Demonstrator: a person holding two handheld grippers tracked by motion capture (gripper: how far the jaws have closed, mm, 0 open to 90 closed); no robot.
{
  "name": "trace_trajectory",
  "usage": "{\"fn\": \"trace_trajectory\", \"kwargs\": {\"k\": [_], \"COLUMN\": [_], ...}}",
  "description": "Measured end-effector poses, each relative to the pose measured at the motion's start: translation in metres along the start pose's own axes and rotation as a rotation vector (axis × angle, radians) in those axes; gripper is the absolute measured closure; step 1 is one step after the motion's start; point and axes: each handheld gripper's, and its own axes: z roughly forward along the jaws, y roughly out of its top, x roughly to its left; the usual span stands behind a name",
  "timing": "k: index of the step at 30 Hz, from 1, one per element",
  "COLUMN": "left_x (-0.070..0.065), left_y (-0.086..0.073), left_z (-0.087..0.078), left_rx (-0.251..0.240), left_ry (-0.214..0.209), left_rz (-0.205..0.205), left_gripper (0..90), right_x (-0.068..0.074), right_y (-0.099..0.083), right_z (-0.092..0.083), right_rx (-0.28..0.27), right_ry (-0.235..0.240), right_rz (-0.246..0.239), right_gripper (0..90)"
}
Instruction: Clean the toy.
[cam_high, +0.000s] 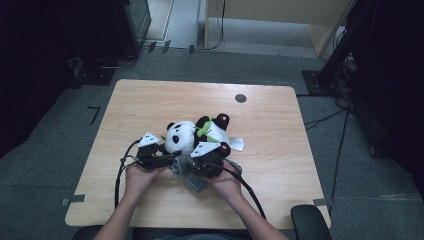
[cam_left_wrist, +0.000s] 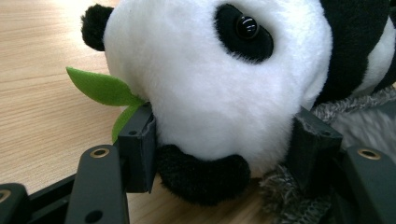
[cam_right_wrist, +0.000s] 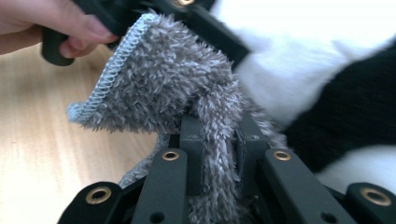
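A black-and-white panda plush (cam_high: 181, 136) lies at the middle of the wooden table (cam_high: 280, 165), a green felt leaf (cam_left_wrist: 100, 88) at its mouth. My left gripper (cam_high: 167, 149) comes at it from the left. In the left gripper view its jaws (cam_left_wrist: 224, 140) press on both sides of the panda's head (cam_left_wrist: 210, 84). A grey fuzzy cloth (cam_high: 192, 176) hangs crumpled in front of the panda, between the two hands. My right gripper (cam_high: 188, 163) is shut on a fold of this cloth (cam_right_wrist: 163, 79), pinched between its jaws (cam_right_wrist: 219, 135).
A white tag (cam_high: 236, 144) sticks out at the panda's right. A small dark disc (cam_high: 240, 98) is set in the table's far side. A black chair arm (cam_high: 310, 220) stands at the near right corner. Cables trail from both grippers toward the person.
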Motion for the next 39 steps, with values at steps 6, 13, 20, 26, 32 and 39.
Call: {"fn": "trace_trajectory", "kwargs": {"k": [6, 13, 20, 26, 32, 39], "left_x": [0.000, 0.003, 0.006, 0.008, 0.008, 0.007], "left_y": [0.001, 0.003, 0.005, 0.004, 0.004, 0.003], "left_z": [0.000, 0.000, 0.000, 0.000, 0.000, 0.000], "left_rx": [0.013, 0.017, 0.028, 0.025, 0.023, 0.023], "left_ry": [0.000, -0.015, -0.020, -0.023, -0.023, -0.018], "left_rz": [0.006, -0.002, 0.014, 0.021, 0.023, 0.032], "left_gripper": [35.7, 35.7, 35.7, 35.7, 35.8, 35.8], "right_x": [-0.011, -0.015, -0.025, -0.042, -0.058, -0.081], "right_y": [-0.008, -0.023, -0.040, -0.055, -0.063, -0.065], "right_z": [-0.014, -0.033, -0.063, -0.088, -0.102, -0.113], "right_rx": [-0.016, -0.022, -0.019, 0.006, 0.020, -0.009], "right_ry": [-0.025, -0.058, -0.076, -0.101, -0.108, -0.157], "right_rz": [0.035, 0.052, 0.099, 0.086, 0.099, 0.170], "right_gripper": [78.0, 78.1, 77.9, 77.8, 77.7, 77.7]}}
